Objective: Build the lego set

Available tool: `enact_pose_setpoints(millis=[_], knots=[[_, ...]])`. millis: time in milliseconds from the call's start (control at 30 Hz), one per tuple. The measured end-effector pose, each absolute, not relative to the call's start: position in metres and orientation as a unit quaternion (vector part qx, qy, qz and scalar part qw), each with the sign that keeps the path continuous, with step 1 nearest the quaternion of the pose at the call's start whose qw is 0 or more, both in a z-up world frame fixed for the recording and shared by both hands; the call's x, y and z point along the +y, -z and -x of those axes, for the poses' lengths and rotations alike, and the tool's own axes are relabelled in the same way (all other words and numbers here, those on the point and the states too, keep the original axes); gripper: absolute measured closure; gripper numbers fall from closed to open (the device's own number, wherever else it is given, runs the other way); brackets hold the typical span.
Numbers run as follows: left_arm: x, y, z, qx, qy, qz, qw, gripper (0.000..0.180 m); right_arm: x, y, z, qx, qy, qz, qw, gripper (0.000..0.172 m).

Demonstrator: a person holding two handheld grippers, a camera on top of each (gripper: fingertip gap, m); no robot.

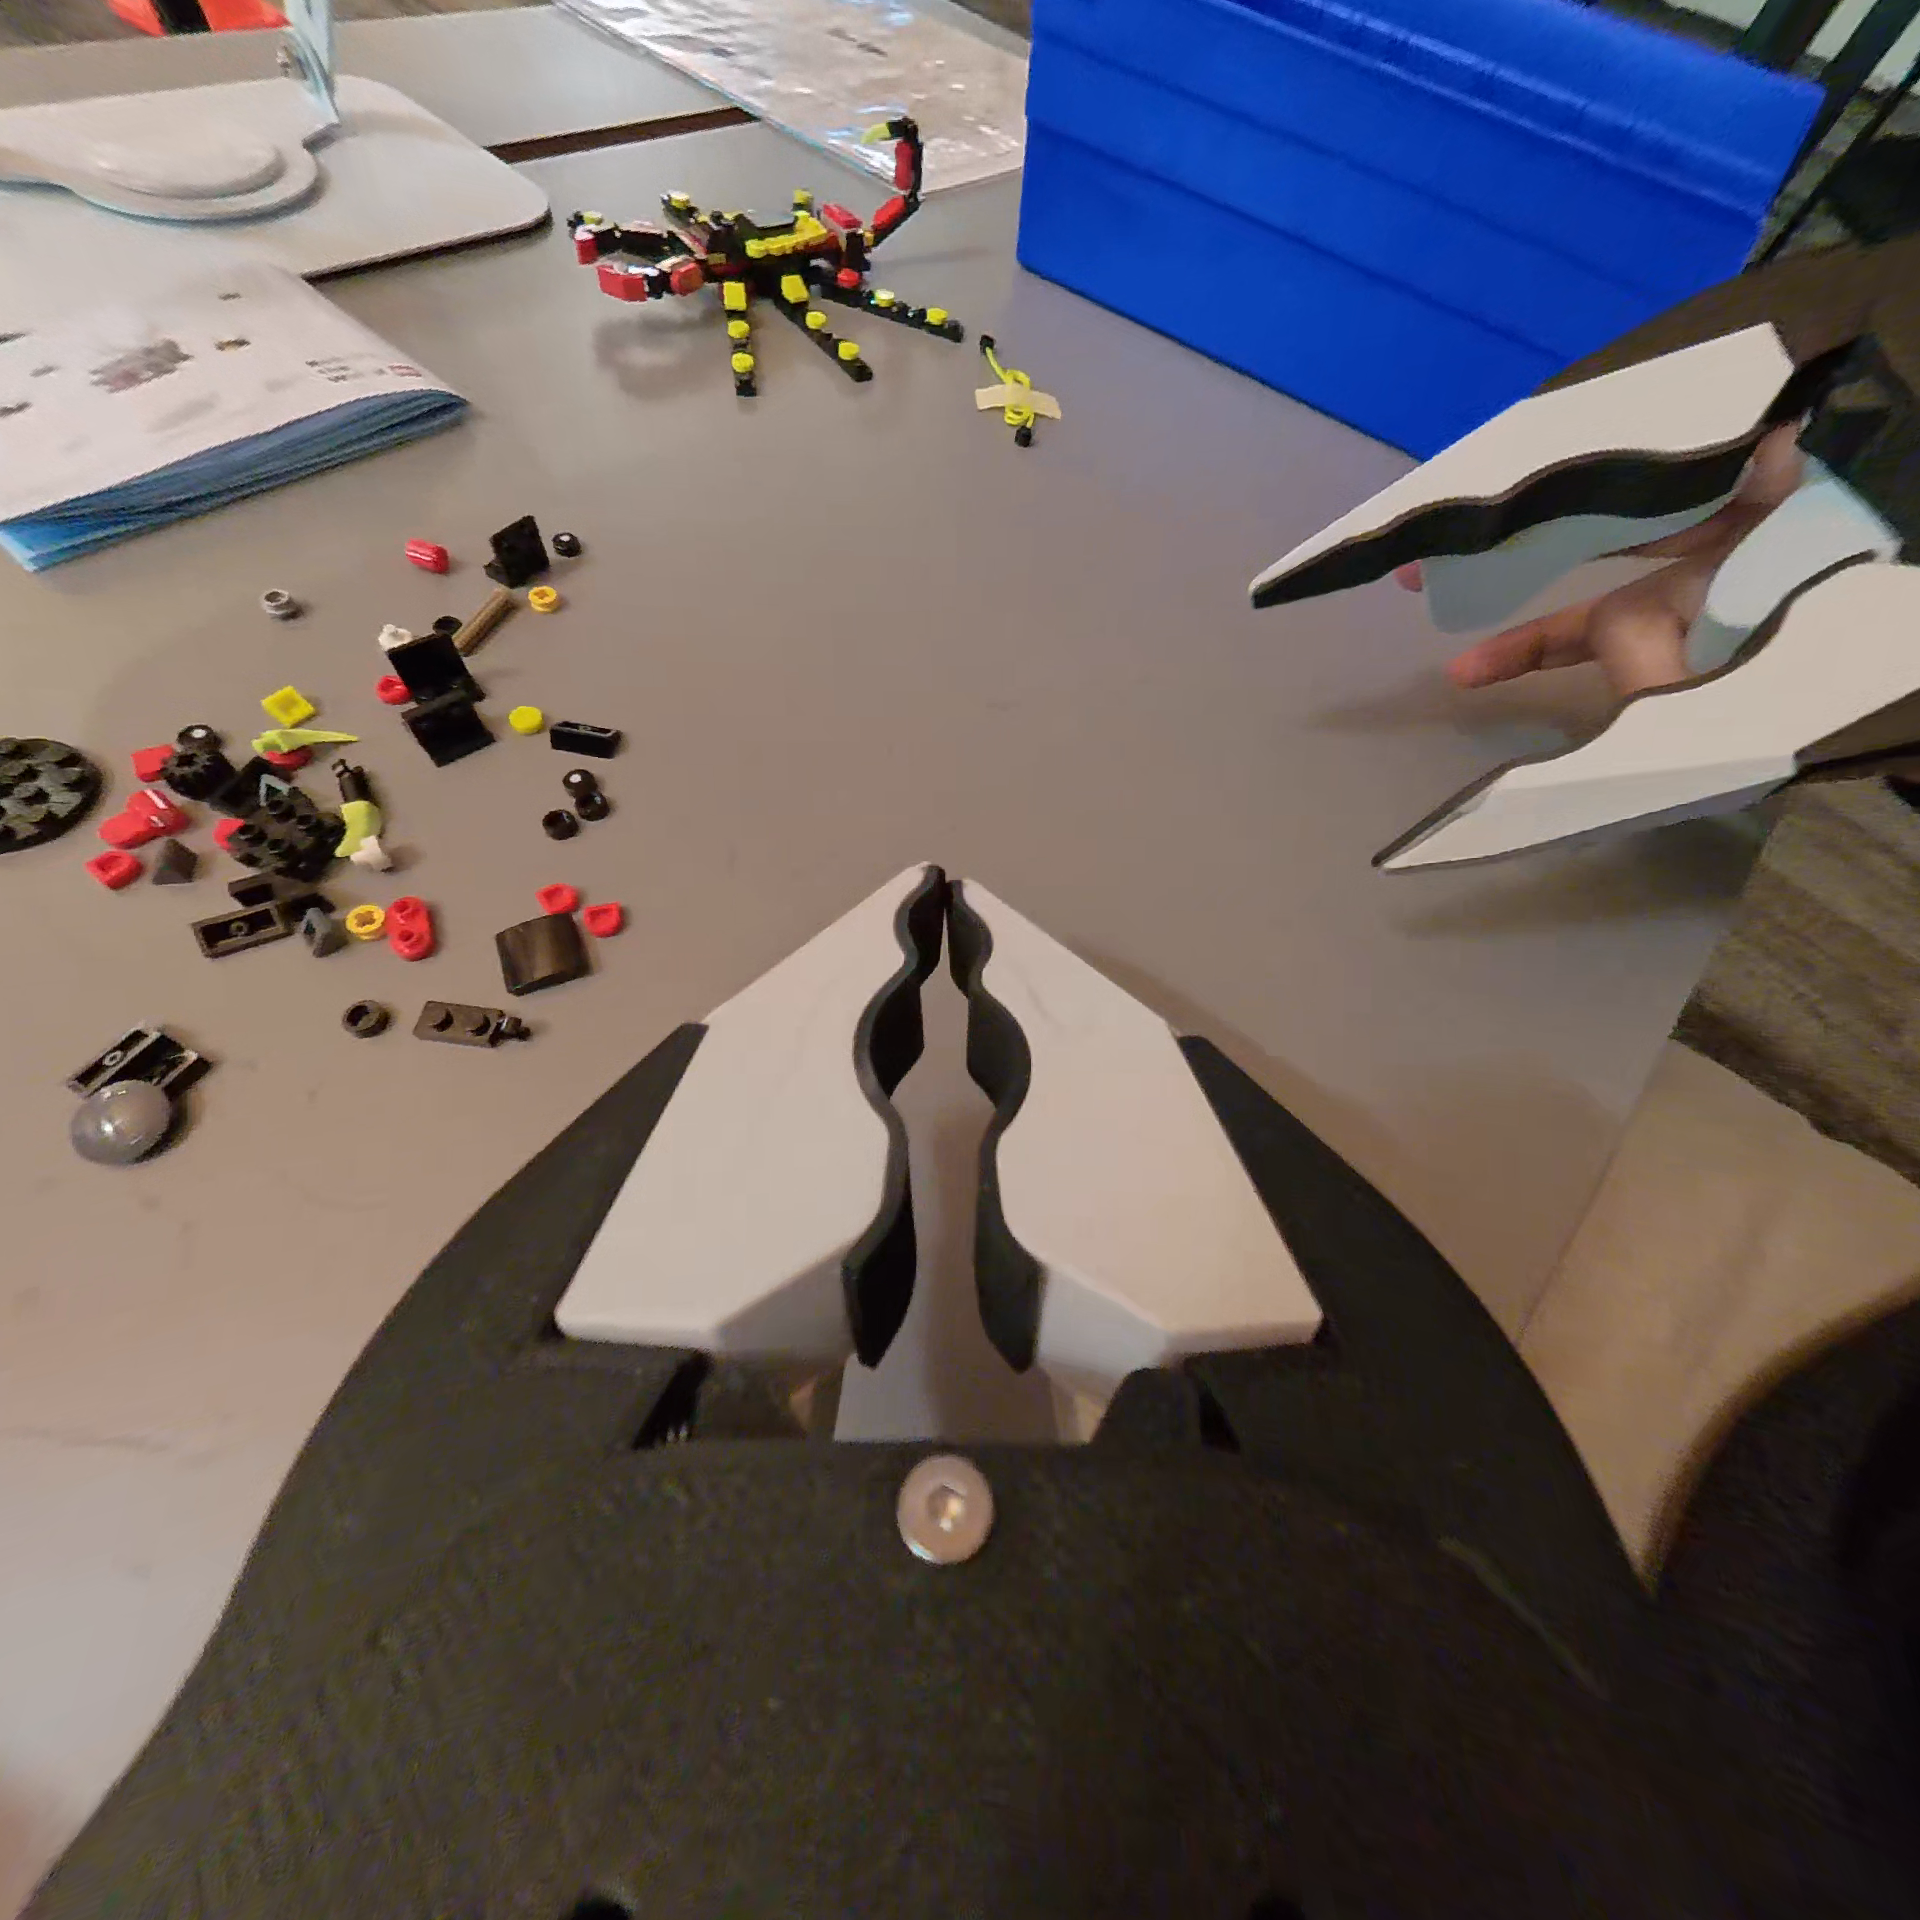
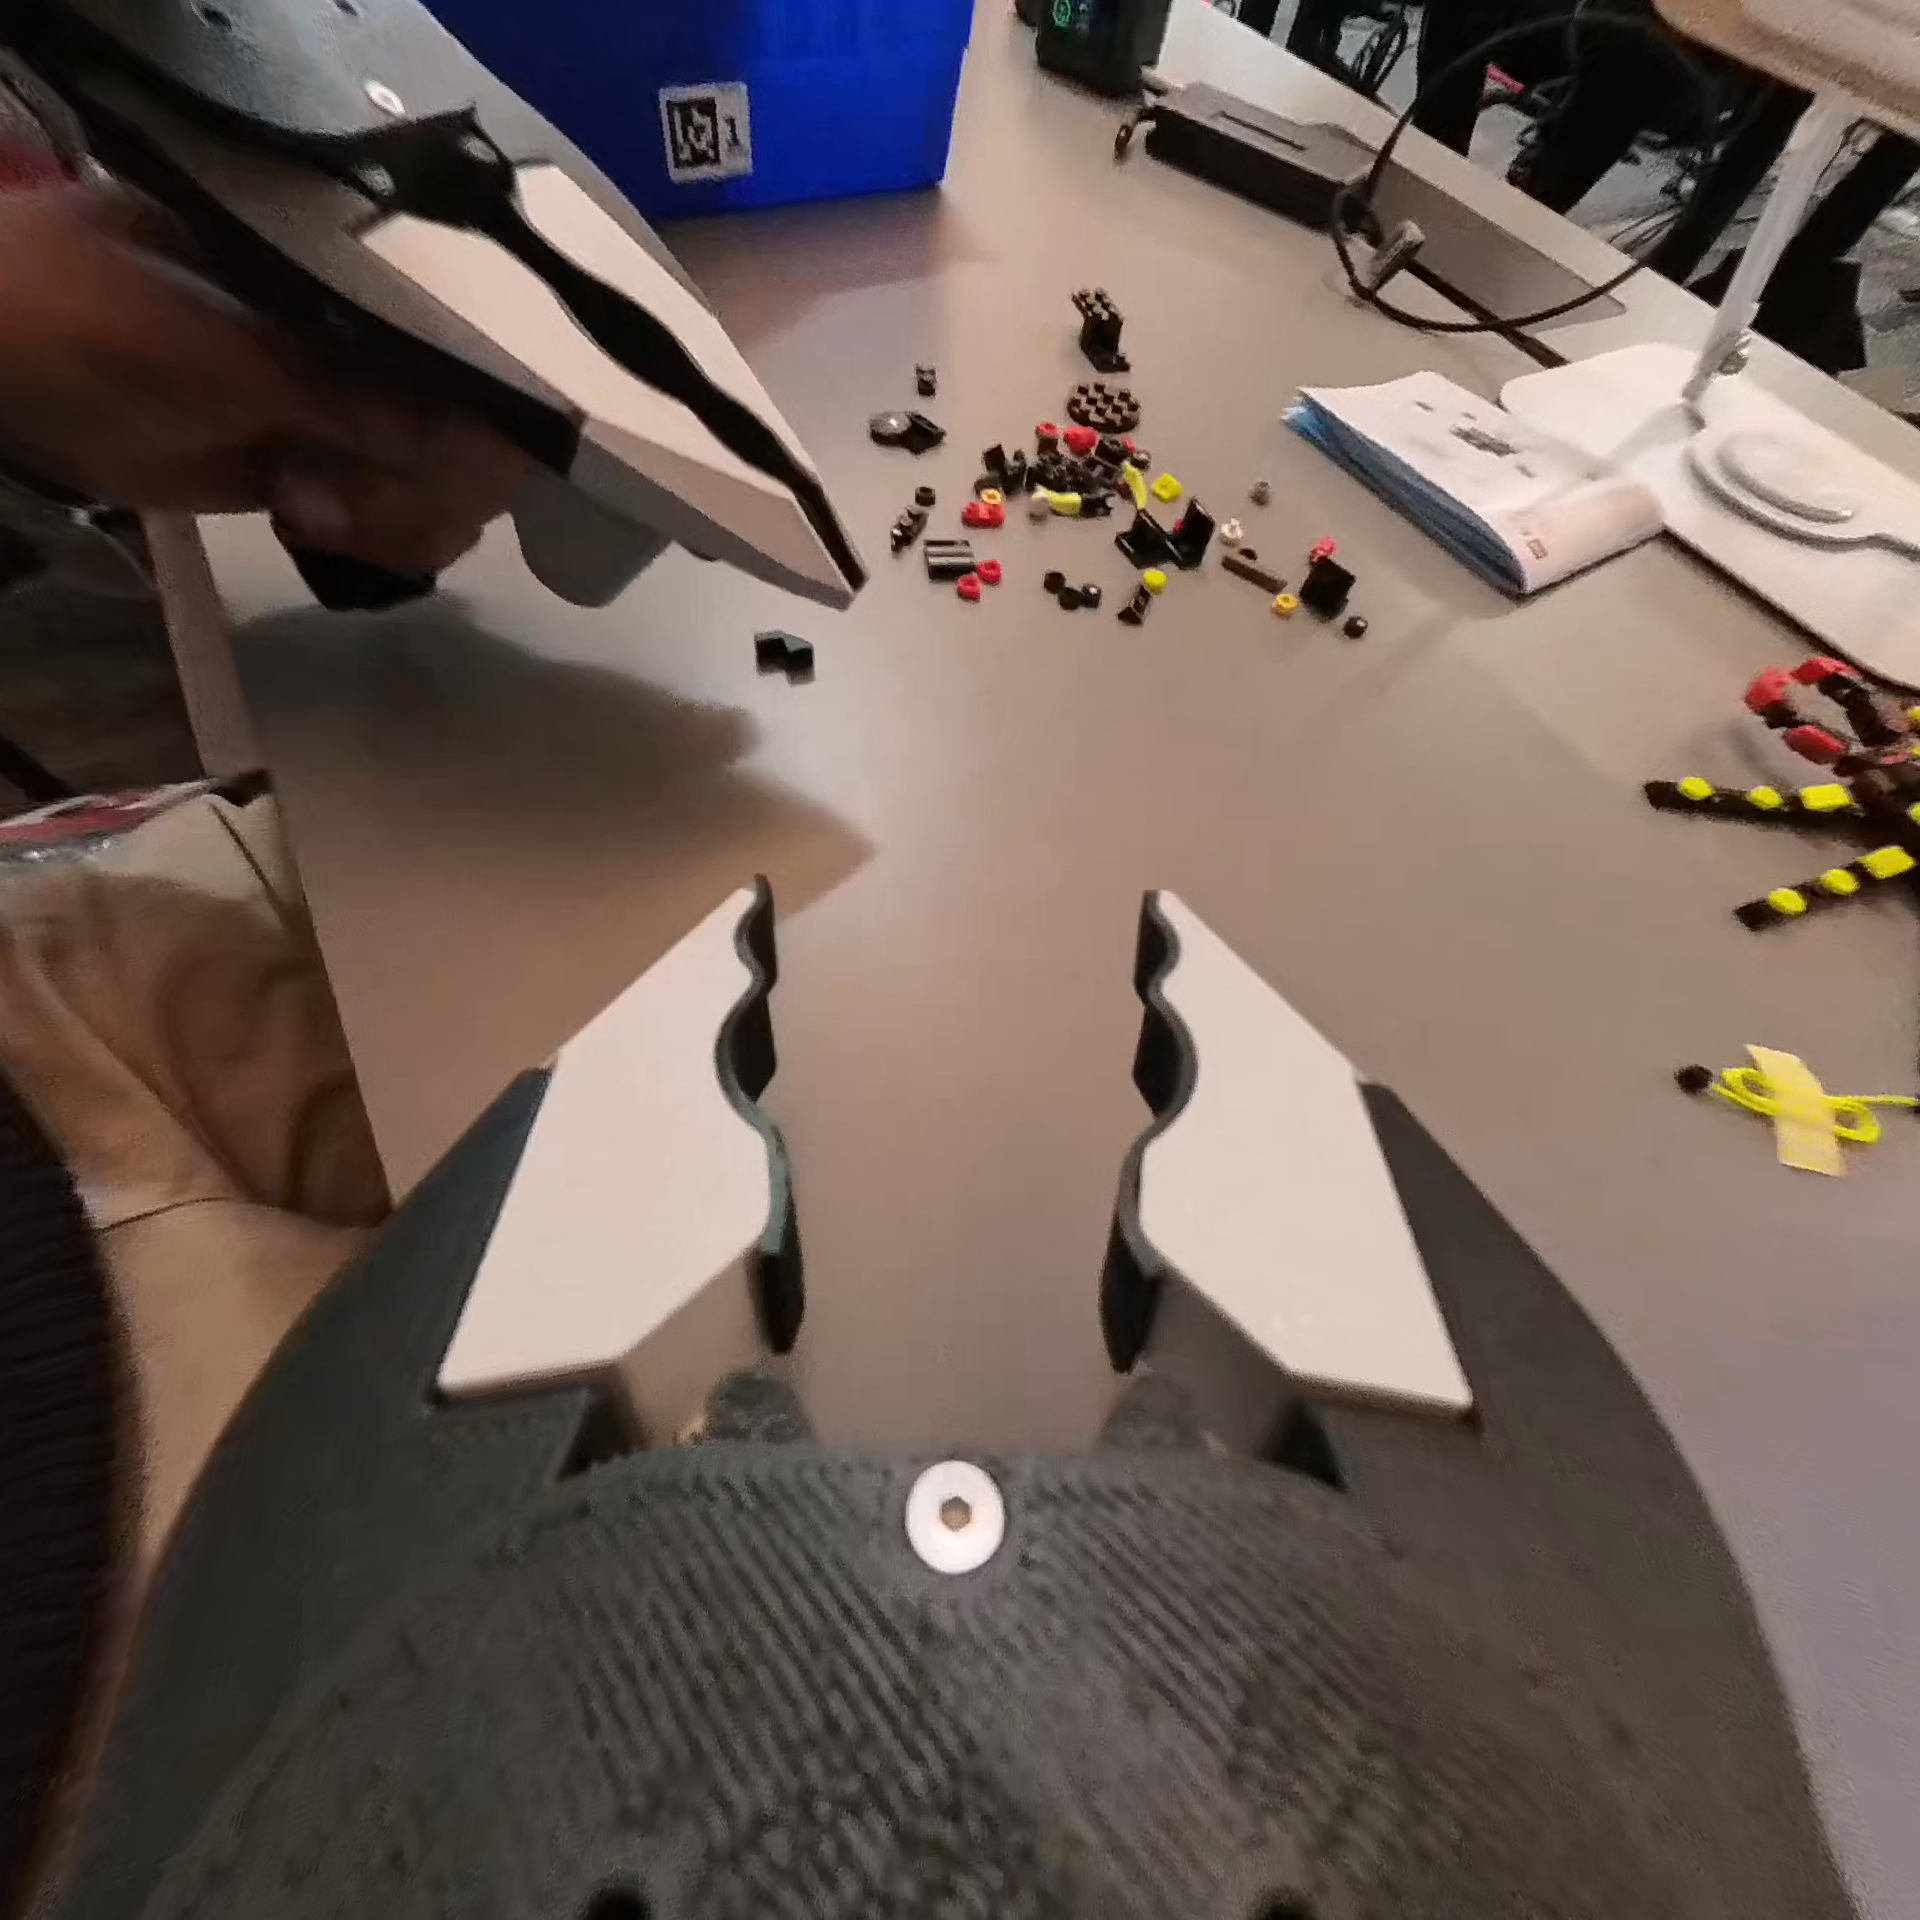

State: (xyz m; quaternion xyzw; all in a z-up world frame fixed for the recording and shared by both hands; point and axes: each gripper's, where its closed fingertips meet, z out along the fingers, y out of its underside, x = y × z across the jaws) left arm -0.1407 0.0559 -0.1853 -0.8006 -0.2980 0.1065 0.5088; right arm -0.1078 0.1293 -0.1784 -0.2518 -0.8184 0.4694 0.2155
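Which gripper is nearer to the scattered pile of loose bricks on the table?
Left. The left gripper, its fingertips together on nothing, sits just beside the loose bricks. The right gripper, jaws wide apart, hangs over bare table, well away from the pile.

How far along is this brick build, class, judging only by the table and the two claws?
Done: a red, black and yellow scorpion model stands assembled. In hand: nothing; the left claw is shut with nothing visible in it, the right claw open over bare table. Left: the loose bricks lie scattered beside the booklet.
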Motion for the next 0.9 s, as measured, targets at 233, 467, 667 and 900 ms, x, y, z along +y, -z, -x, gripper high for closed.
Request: enact_pose_setpoints(millis=[233, 467, 667, 900], knots=[[0.056, 0.188, 0.140, -0.304, -0.101, 0.802, 0.505, 0.180, 0.142, 0.197, 0.114, -0.849, -0.388, 0.233, 0.272, 0.086], [0.057, 0.190, 0.140, -0.302, -0.109, 0.806, 0.498, 0.174, 0.142, 0.198, 0.116, -0.855, -0.363, 0.215, 0.303, 0.076], [0.058, 0.191, 0.138, -0.301, -0.102, 0.806, 0.500, 0.159, 0.141, 0.197, 0.114, -0.856, -0.358, 0.210, 0.309, 0.073], [0.053, 0.192, 0.146, -0.319, -0.116, 0.799, 0.497, 0.133, 0.143, 0.197, 0.115, -0.855, -0.357, 0.214, 0.310, 0.069]])
